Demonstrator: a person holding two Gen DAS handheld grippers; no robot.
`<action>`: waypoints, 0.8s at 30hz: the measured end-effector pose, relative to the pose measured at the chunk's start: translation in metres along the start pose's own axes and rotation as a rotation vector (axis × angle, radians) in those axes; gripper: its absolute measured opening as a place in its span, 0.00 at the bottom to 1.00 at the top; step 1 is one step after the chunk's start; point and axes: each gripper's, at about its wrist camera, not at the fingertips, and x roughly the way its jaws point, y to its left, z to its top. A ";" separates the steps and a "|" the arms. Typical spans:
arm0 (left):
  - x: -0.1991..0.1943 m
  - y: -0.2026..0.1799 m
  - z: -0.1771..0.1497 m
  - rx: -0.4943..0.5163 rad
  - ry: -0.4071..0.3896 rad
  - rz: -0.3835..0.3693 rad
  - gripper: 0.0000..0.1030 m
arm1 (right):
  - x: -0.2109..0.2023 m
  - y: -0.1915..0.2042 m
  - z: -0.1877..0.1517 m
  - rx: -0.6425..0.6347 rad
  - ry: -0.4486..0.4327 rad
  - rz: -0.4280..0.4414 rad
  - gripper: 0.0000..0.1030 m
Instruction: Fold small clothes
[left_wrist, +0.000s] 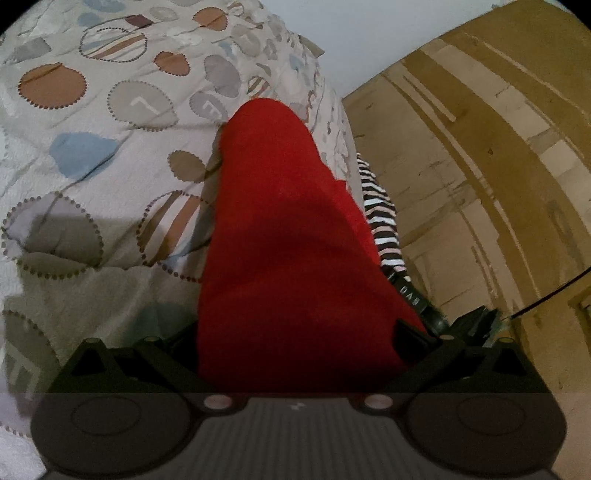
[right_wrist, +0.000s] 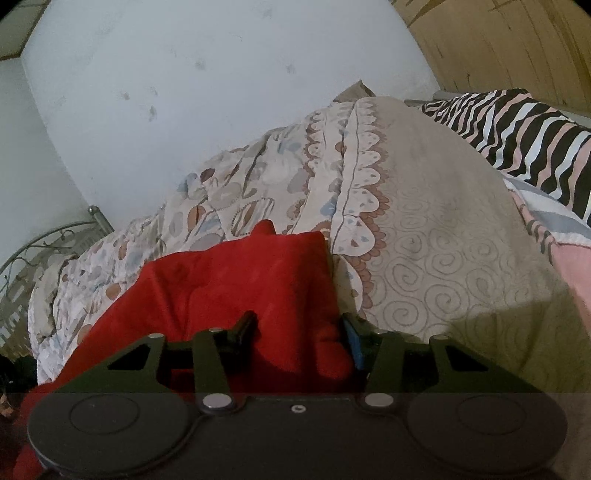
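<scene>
A red garment lies on the patterned bedspread and runs away from the camera in the left wrist view. Its near end is heaped over my left gripper. Only the right finger shows; the other is under the cloth, so the grip cannot be read. In the right wrist view the same red garment is bunched on the bed. My right gripper stands half open with a red fold between its black finger and blue pad, not squeezed.
A zebra-striped cloth lies along the bed's right edge and shows again as the striped cloth at the upper right. A wooden panel stands to the right. A metal bed frame and a white wall lie beyond.
</scene>
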 end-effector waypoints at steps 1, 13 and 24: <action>0.001 0.001 0.000 -0.002 0.000 -0.003 1.00 | 0.000 -0.001 -0.001 0.004 -0.002 0.003 0.49; 0.022 0.021 0.011 -0.026 0.057 -0.112 1.00 | -0.002 0.001 -0.001 0.002 -0.007 -0.007 0.49; 0.011 0.005 0.013 0.027 0.042 -0.089 0.89 | -0.011 0.026 0.021 0.037 0.034 -0.001 0.30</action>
